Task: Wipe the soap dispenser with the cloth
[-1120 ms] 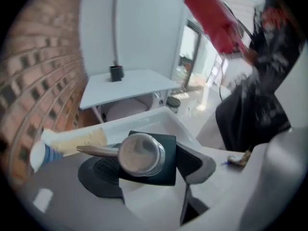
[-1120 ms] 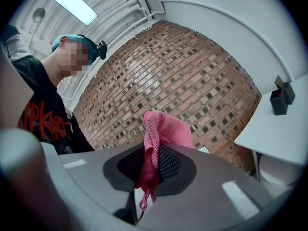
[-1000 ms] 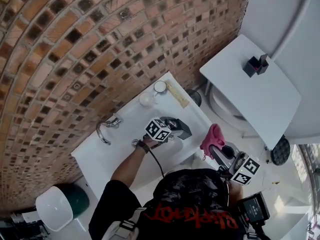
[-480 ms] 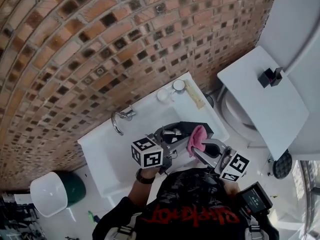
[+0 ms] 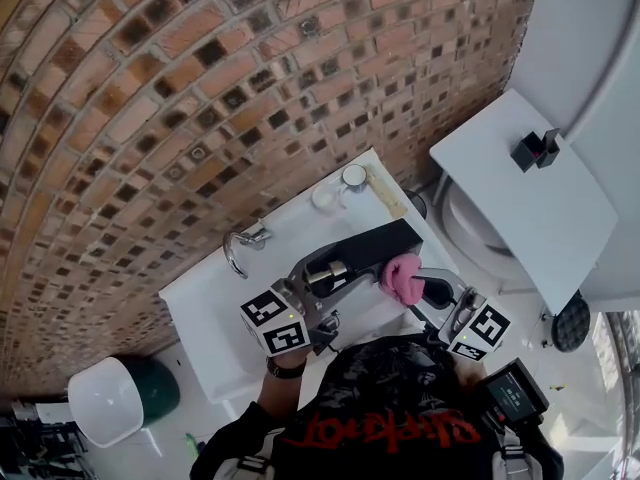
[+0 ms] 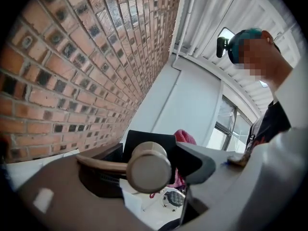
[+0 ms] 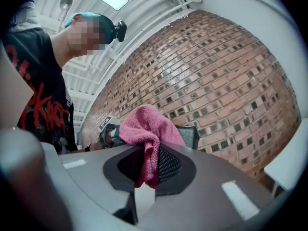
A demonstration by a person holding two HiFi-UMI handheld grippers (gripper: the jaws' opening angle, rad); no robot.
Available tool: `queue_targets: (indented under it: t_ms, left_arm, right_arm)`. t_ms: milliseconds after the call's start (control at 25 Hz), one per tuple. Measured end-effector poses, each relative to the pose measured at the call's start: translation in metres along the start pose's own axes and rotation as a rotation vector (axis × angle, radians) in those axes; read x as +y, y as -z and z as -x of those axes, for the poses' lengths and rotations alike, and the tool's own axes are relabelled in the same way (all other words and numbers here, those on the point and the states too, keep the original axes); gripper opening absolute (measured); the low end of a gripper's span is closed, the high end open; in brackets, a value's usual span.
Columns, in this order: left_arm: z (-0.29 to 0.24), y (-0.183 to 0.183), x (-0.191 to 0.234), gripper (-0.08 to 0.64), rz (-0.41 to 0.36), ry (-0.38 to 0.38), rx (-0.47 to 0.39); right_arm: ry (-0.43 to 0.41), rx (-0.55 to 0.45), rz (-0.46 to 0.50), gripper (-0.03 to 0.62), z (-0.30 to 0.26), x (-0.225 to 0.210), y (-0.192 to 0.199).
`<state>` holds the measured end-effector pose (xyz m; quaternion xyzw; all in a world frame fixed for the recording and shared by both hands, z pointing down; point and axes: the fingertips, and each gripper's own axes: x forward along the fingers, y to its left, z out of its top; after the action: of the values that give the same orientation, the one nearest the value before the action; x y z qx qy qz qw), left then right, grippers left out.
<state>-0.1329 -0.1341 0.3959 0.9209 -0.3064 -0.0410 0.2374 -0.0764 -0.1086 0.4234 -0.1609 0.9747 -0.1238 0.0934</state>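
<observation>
- The brick wall (image 5: 150, 98) filled the background, with the white sink (image 5: 205, 303) beneath it, well apart from both tools.
- The soap dispenser (image 5: 385, 243), a black box with a metal pump head, lay roughly level in the air above the sink, probably so that its faces could be reached from every side.
- The left gripper (image 5: 318, 280) had its jaws spread wide and clamped on the dispenser's pump end, leaving the far end of the black body bare for wiping.
- The right gripper (image 7: 149, 168) was closed tight on a bunched fold of the pink cloth (image 7: 147, 126).
- The cloth's loose wad stood proud of the jaws, against the dispenser's far end, so that fabric rather than metal would do the rubbing.
</observation>
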Motion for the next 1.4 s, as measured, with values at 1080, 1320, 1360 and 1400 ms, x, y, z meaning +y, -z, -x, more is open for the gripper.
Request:
queue_targets:
  t_ms: [1080,1320,1360,1400]
  left_arm:
    - [-0.019,-0.006,-0.035,0.324,-0.278,-0.051,0.033]
    - [-0.026,-0.003,-0.034,0.322,-0.314,-0.043,0.06]
    - [-0.026,-0.003,-0.034,0.322,-0.31,-0.034,0.061]
    - [-0.027,-0.004,-0.034,0.322,-0.309,-0.023,0.064]
  right_arm:
    - [-0.029,-0.137,-0.13,0.035,0.001,0.013,-0.02]
    - [0.049,-0.131,-0.055,0.035,0.006,0.003,-0.017]
    - [0.075,-0.134,-0.061,0.036,0.008,-0.002,-0.017]
    - [0.101,-0.137,-0.071,0.037,0.012,-0.007,-0.015]
